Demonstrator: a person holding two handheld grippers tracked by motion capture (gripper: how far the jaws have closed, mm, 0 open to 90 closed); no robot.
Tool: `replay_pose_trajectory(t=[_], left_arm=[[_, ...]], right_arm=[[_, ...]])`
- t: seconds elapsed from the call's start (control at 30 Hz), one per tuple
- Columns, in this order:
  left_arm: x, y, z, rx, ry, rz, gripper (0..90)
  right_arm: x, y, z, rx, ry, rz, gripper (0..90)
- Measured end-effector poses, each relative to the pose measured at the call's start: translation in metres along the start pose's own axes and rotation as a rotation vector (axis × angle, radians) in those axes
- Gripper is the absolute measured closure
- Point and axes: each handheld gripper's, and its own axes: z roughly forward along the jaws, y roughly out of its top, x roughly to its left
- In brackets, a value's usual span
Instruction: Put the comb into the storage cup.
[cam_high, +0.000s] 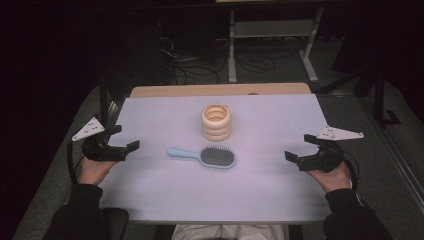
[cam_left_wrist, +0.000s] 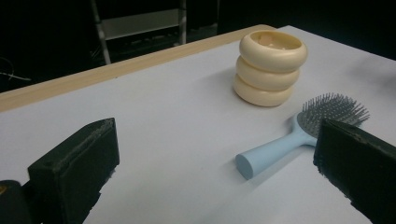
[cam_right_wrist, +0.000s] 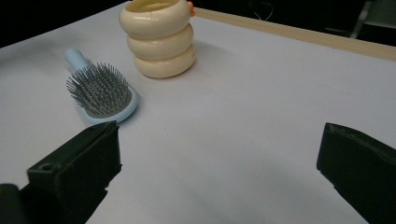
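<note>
Hairbrush (cam_high: 205, 156) seen flat at table (cam_high: 270, 190) centre, bristles up, just before cream ringed cup (cam_high: 216, 122). Left gripper (cam_high: 120, 141) and right gripper (cam_high: 299, 150) held wide apart, empty, at edges. Brush judged light, rigid, smooth plastic; slim handle (cam_left_wrist: 268, 156) best gripped

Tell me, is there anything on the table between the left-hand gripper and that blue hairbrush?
No. In the high view, only bare white tabletop lies between the left gripper and the hairbrush. The left gripper view confirms it: its open jaws frame empty surface before the brush handle.
</note>
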Motion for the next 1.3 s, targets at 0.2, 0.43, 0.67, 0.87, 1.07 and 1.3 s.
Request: replay_pose_trajectory(t=[0.2,0.43,0.67,0.87,1.07,1.3], left_arm=[[-0.004,0.018,0.002,0.022,-0.025,0.041,0.0],[-0.005,0.038,0.007,0.047,-0.047,0.075,0.0],[-0.005,0.052,0.01,0.063,-0.058,0.097,0.0],[-0.004,0.062,0.013,0.08,-0.063,0.107,0.1],[-0.005,0.071,0.019,0.115,-0.069,0.131,0.0],[-0.009,0.082,0.028,0.133,-0.077,0.159,0.1]], right_arm=[[0.0,0.0,0.0,0.001,0.003,0.001,0.0],[0.0,0.0,0.001,0.005,0.008,-0.002,0.0],[0.001,0.0,0.001,0.007,0.011,-0.002,0.0],[0.0,0.0,0.002,0.008,0.011,-0.003,0.0],[0.0,0.0,0.002,0.009,0.011,-0.006,0.0],[0.001,0.0,0.002,0.009,0.01,-0.008,0.0]])
